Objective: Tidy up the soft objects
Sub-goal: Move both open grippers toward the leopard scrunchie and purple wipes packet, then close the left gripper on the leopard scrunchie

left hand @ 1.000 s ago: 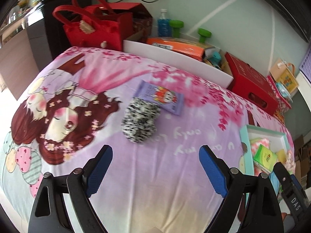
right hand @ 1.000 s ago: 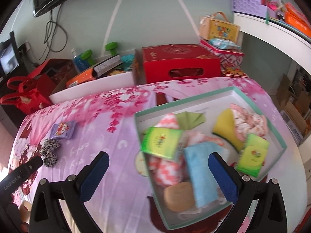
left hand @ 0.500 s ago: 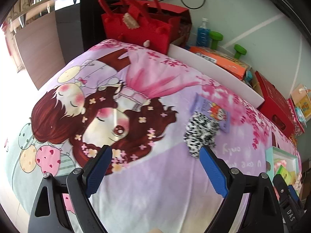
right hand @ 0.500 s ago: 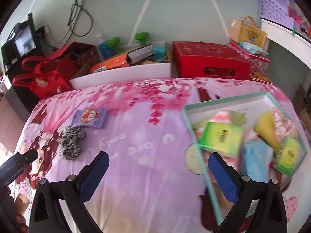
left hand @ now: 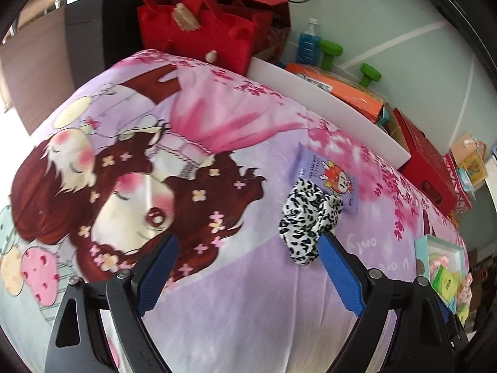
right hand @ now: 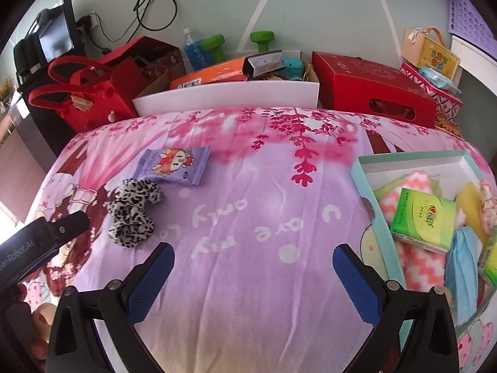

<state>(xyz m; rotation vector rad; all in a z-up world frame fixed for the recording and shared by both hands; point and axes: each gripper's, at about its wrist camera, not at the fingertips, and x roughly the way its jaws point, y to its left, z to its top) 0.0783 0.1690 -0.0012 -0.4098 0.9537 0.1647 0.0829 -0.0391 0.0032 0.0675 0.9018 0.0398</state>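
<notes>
Left gripper (left hand: 248, 267) now nearer scrunchie (left hand: 306, 217); cloth (right hand: 248, 192) txt "only".

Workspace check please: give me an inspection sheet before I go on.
Surface: bedsheet with cartoon print, wrinkled.
Job's things: leopard scrunchie and purple tissue pack lie loose and touching; teal box holds green tissue pack, cloths, sponge.
Clutter: red bag, white bin, red carton behind the bed.
Grippers: left tool open, beside the scrunchie; right tool open, empty.
Cables: black cable on the wall.
Surroundings: green dumbbells, blue bottle.
</notes>
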